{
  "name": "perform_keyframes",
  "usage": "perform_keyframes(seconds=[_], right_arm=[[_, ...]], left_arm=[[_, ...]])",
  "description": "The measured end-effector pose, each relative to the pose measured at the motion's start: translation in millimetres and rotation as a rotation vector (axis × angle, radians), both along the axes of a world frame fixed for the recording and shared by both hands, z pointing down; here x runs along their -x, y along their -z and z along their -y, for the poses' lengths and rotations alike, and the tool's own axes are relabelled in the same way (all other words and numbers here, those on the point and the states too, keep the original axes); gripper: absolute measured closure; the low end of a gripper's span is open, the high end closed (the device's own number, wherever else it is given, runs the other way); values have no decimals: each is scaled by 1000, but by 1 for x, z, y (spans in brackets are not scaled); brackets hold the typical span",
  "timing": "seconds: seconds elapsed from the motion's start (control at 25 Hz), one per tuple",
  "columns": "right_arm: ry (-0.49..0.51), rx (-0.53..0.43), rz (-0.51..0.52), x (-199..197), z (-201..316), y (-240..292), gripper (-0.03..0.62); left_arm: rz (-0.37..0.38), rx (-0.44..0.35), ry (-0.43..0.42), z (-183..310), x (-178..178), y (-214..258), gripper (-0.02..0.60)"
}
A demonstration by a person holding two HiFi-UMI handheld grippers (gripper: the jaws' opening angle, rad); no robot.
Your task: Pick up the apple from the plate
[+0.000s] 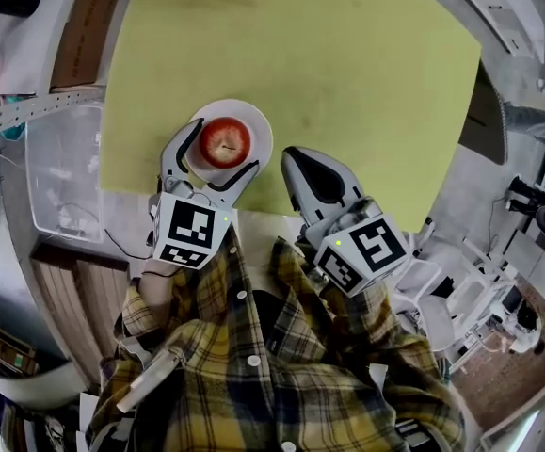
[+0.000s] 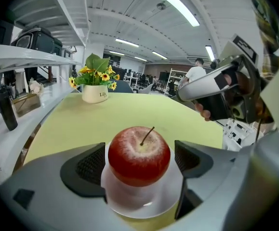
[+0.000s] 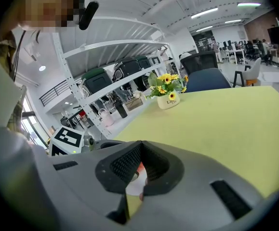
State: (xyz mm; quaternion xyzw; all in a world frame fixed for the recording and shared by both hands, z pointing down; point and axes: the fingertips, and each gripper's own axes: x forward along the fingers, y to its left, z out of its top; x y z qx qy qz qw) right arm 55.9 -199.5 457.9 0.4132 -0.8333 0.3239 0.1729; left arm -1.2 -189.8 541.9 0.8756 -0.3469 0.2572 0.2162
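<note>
A red apple (image 1: 225,141) sits on a small white plate (image 1: 256,122) near the front edge of the yellow-green table (image 1: 347,73). My left gripper (image 1: 226,145) is open, one finger on each side of the apple. In the left gripper view the apple (image 2: 139,154) fills the space between the dark pads (image 2: 88,167), with a thin gap on each side, and the plate (image 2: 144,203) lies under it. My right gripper (image 1: 292,155) is shut on nothing, just right of the plate. Its closed pads (image 3: 129,163) hide most of the plate.
A white pot of yellow flowers (image 2: 95,93) stands at the table's far edge. Metal shelves with bags and bottles (image 3: 105,95) run along the left side. A clear plastic bin (image 1: 60,172) sits on the floor at the left. The right gripper (image 2: 216,88) shows beside the apple.
</note>
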Motion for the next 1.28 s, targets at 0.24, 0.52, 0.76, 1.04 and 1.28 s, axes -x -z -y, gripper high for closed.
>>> perform_keyframes(seconds=[0.24,0.52,0.76,1.04,1.28], right_arm=[[-7,12,4,-3,-2,-4,597],[-13,22,1,-7,-3,-7,597],[-17,27,4,-9,-4,-8,597],[-18,24,3,-12,-4,-7,597],[-10,12,4,-10,-1,-3,597]], left_arm=[[22,1,-9,-3,-3,-9,147],[49,-20,1,1,-1,-10,149],[61,-27,7,2,-1,-11,163],[62,-25,1,2,-1,-10,166],[62,-39,2,7,1,0,166]])
